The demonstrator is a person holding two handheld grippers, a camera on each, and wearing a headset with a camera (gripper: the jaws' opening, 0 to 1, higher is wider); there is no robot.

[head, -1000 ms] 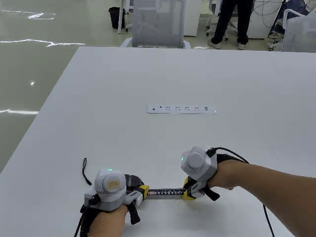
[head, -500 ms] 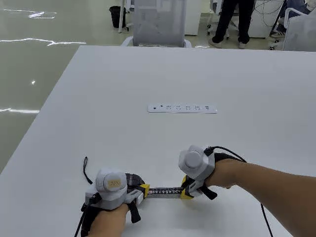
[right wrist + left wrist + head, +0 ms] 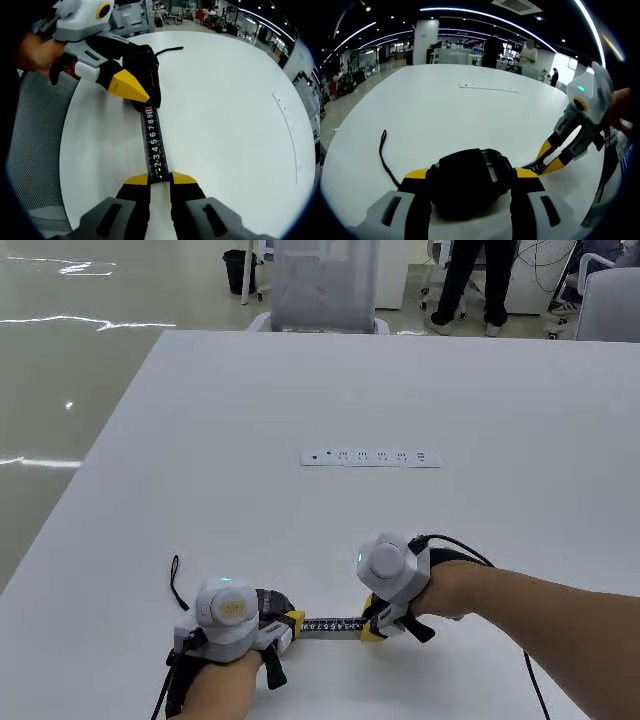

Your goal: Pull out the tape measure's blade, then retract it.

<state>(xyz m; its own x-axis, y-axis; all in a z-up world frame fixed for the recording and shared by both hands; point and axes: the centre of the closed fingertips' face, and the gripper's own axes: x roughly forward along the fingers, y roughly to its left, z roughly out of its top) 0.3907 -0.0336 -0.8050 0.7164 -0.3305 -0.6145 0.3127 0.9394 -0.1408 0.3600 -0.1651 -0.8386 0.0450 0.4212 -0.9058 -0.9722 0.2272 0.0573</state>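
Right gripper [image 3: 160, 176], still pinched on the blade [image 3: 152, 142] tip, had crept back toward the left gripper [image 3: 470, 173] clamped round the case [image 3: 465, 192] near the table [image 3: 300, 390] edge, so I'd guess the retract was underway, short bit left out.

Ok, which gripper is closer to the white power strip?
Right. The right gripper, pinching the blade, lies nearly straight below the power strip in the head view; the left gripper sits farther off, lower left.
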